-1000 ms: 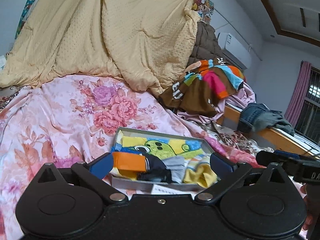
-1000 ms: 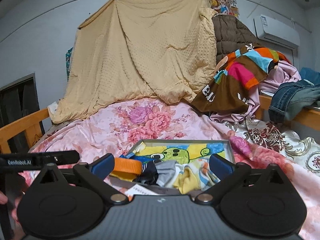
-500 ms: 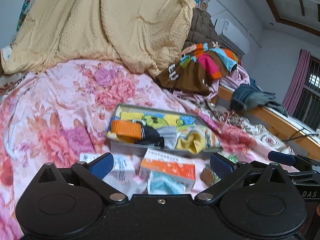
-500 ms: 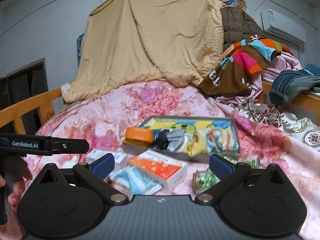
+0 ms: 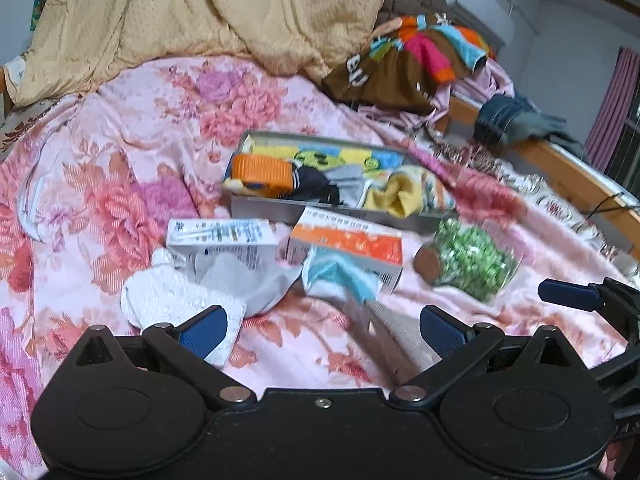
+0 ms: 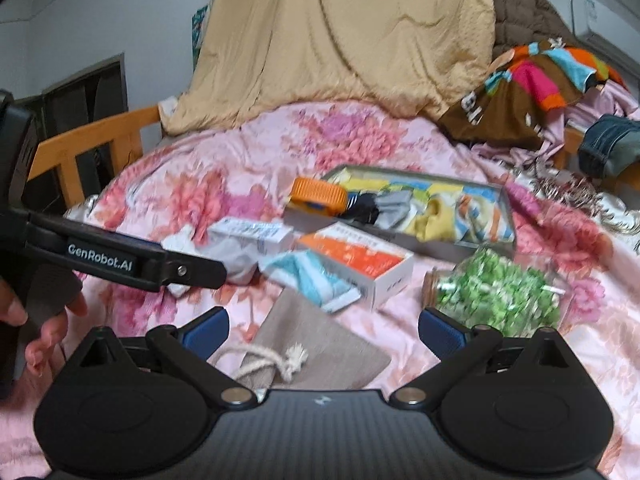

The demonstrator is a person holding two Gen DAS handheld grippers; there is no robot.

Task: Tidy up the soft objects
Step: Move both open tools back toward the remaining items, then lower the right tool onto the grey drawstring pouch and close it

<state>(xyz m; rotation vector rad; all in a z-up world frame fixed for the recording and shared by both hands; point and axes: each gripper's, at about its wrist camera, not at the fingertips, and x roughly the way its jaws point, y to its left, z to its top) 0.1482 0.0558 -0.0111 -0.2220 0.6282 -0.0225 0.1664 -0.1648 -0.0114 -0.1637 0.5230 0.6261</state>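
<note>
From the left wrist, the left gripper (image 5: 323,330) is spread wide and holds nothing; its left fingertip (image 5: 204,330) overlaps a white sock (image 5: 176,300) on the floral bedspread (image 5: 120,160), contact unclear. From the right wrist, the right gripper (image 6: 323,330) gapes empty above a burlap drawstring pouch (image 6: 316,344). Socks fill the metal tray (image 6: 452,248) beyond.

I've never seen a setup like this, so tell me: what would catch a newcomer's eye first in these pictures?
Probably the shallow grey tray in the middle of the pink floral bedspread, heaped with bright soft things and an orange roll at its left end. Just in front lie two cartons, a white sock and a jar of green sweets. Behind, a big tan quilt hangs like a tent.
</note>
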